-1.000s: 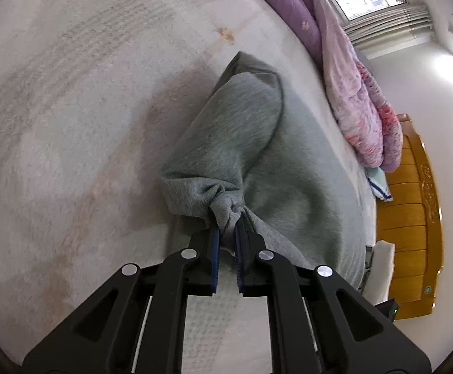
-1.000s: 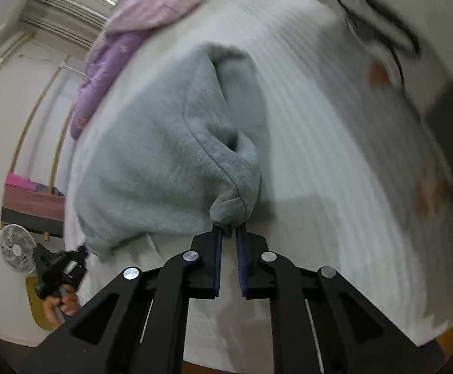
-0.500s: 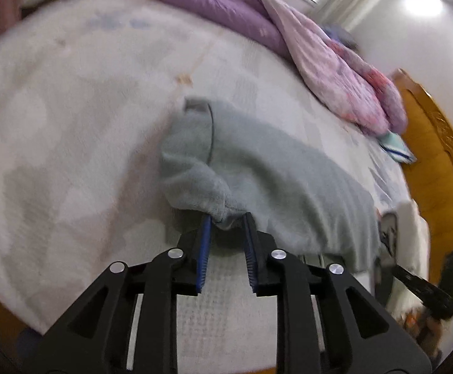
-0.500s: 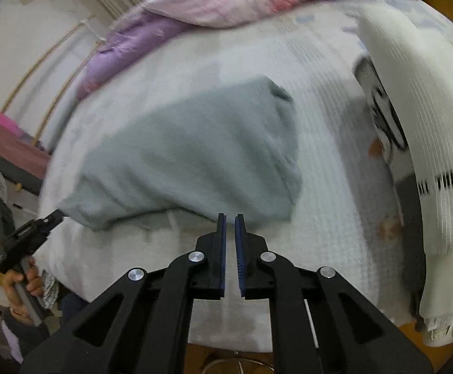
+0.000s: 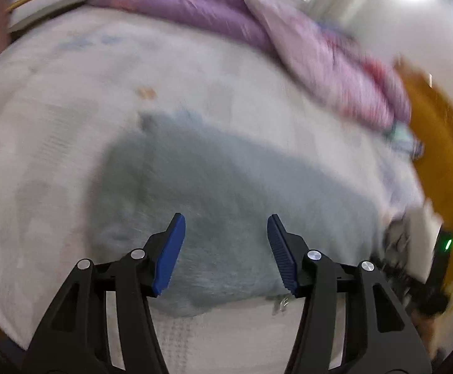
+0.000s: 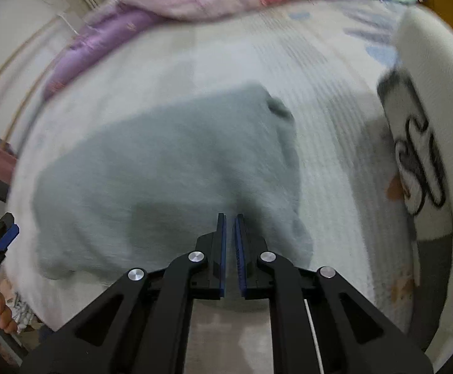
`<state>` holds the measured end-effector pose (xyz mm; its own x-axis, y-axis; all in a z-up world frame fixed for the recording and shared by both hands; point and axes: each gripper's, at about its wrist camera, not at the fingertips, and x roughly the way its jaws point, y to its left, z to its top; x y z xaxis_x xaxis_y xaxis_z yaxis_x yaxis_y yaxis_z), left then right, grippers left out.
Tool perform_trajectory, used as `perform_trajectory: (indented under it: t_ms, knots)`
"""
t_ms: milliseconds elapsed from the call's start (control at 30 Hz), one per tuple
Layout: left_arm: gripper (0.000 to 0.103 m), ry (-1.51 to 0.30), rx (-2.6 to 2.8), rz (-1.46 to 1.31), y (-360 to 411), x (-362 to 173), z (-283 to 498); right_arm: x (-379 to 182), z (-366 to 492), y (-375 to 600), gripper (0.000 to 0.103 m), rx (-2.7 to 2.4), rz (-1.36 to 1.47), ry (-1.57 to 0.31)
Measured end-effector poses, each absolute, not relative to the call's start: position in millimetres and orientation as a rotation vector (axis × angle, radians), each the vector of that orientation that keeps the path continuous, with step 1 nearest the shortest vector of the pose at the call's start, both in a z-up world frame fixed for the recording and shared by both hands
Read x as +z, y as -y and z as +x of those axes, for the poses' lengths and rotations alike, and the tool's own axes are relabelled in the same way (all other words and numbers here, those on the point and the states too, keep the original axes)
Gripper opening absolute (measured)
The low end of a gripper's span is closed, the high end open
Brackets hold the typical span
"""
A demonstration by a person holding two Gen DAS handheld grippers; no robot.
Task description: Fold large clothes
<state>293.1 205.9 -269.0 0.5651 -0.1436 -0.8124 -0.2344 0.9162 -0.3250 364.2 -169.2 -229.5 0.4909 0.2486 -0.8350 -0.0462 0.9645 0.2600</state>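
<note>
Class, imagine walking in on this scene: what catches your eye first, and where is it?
A grey garment lies folded in the middle of the white bedspread, with neither tool holding it. Behind it, a purple and pink quilt is heaped along the far edge. At the right, a white garment with a black print sits beside it.

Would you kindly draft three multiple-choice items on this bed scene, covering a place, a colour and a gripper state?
1. Where does the folded garment lie?
A. on the bedspread
B. on the floor
C. on a chair

2. What colour is that garment?
A. red
B. grey
C. black

3. How does the left gripper stand?
A. clamped on cloth
B. out of view
C. open, holding nothing

Key: 1 A, the grey garment rests flat on the white bedspread; 2 B, it is plainly grey in both views; 3 C, the left gripper has just been opening, nothing between its pads.
</note>
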Motion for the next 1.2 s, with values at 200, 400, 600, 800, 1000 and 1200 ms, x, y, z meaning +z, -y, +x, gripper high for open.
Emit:
perform_trajectory:
  t_ms: [200, 400, 600, 800, 1000, 1200]
  knots:
    - [0.060, -1.126, 0.122, -0.416, -218, -335, 296, -273, 360, 195, 0.000, 0.193, 0.299, -1.125]
    - [0.062, -1.103, 0.072, -0.432, -227, -327, 290, -234, 360, 172, 0.003, 0.164, 0.166, -1.094]
    - [0.081, -1.019, 0.066, -0.297, -207, -279, 281, -174, 354, 85, 0.005, 0.325, -0.034, -1.017]
    - [0.087, -1.019, 0.115, -0.273, -209, -269, 287, -168, 371, 41, 0.017, 0.358, -0.114, -1.038]
    - [0.087, -1.047, 0.137, -0.317, -219, -287, 286, -172, 401, 16, 0.020, 0.359, -0.123, -1.096]
    - [0.087, -1.059, 0.146, -0.314, -225, -300, 291, -193, 421, 1, 0.021, 0.366, -0.122, -1.134]
